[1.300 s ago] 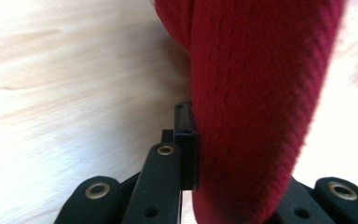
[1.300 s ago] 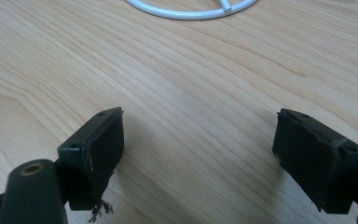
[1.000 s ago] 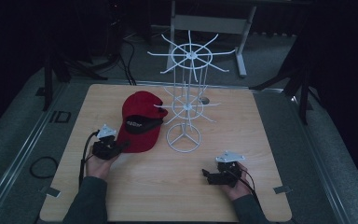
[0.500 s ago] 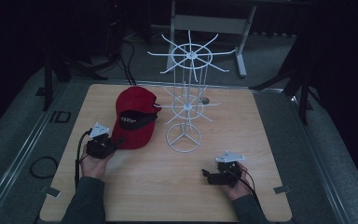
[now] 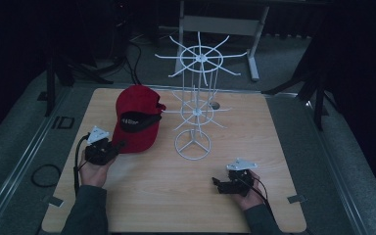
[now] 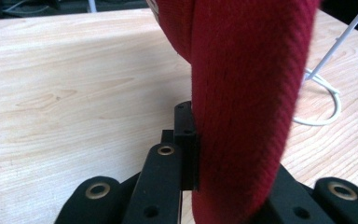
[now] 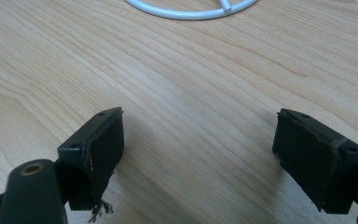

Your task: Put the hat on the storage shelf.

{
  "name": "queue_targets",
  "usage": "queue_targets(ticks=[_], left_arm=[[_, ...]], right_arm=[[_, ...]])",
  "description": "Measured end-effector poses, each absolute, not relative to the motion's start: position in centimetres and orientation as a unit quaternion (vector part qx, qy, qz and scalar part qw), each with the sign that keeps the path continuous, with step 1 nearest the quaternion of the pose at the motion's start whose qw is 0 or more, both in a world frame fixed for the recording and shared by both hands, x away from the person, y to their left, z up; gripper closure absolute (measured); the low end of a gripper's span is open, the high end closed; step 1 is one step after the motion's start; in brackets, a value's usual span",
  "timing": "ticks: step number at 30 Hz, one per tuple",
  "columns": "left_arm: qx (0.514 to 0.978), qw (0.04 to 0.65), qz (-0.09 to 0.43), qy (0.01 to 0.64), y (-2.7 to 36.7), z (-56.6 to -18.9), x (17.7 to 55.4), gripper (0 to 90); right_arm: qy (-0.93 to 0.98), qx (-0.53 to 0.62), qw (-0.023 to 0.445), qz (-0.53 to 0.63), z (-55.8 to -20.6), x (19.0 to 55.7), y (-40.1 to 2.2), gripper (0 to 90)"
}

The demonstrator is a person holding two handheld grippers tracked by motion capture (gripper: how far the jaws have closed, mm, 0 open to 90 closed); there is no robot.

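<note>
Your left gripper is clamped on the ribbed red cap brim, seen close up; your right gripper gapes over woodgrain.

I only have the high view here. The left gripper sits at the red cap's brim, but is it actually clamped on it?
Observer: Yes. In the left gripper view the left gripper has its fingers pressed shut on the red cap.
Operator: And the right gripper, is it holding anything?
Observer: No. The right gripper is open, with bare table between its fingers.
Operator: What lies ahead of it?
Observer: The white rack's ring base.
</note>
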State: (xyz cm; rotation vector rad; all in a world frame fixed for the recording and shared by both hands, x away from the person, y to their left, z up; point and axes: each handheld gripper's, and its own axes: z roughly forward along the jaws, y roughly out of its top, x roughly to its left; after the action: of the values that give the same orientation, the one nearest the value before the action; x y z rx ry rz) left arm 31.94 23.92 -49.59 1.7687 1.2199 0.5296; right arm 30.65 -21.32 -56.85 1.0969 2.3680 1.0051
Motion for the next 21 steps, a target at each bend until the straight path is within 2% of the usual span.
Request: queue_targets(ticks=[21], left_arm=[[0.695,0.467,0.24,0.491,23.9,-47.5,31.5,85.6]], right_arm=[[0.834,0.387,0.172,0.354,-56.9,30.7,-21.3,16.3]])
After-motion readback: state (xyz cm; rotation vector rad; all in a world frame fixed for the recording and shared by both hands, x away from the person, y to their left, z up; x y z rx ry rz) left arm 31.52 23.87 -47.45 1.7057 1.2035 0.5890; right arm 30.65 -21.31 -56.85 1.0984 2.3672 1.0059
